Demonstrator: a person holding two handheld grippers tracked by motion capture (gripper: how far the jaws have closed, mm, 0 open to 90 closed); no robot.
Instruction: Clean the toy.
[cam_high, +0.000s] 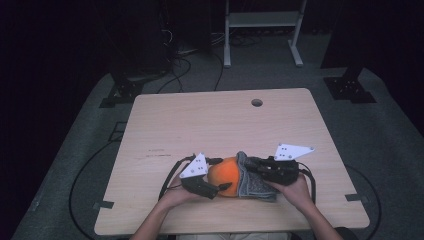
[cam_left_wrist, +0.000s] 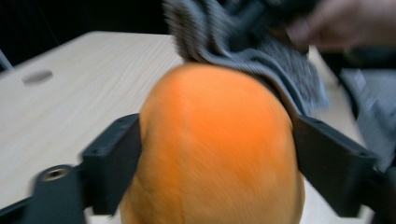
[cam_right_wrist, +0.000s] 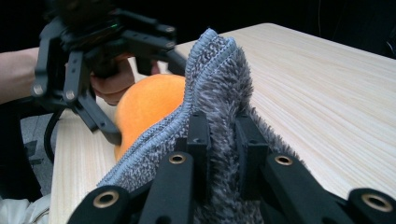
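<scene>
Clearly the work is in mid-course: both tools already have their grip, and the wiping or covering of the orange ball looks only partly done. The left tool (cam_high: 212, 186) is clamped on the orange ball (cam_high: 224, 176), a soft-looking rounded thing that sits near the front edge of the counter (cam_high: 210, 120), between the two hands; in the left gripper view its two black jaws press the ball's (cam_left_wrist: 215, 144) flanks from either side. The right tool (cam_high: 260, 169) is closed on a grey microfibre cloth (cam_high: 250, 182), and the right gripper view shows a raised fold of that cloth (cam_right_wrist: 219, 88) pinched between the two jaws. The cloth lies against the ball's right side and drapes over part of its top, touching it, while most of the orange surface facing the left tool is bare. My judgement is that the holding is settled and what remains is to carry the cloth over the rest of the ball, or draw it off, whichever the job calls for; the pictures do not settle which. As for writing, a faint dark line of marks lies on the counter left of the left tool, too small to read, and neither the ball nor the cloth bears a legible label or brand.
</scene>
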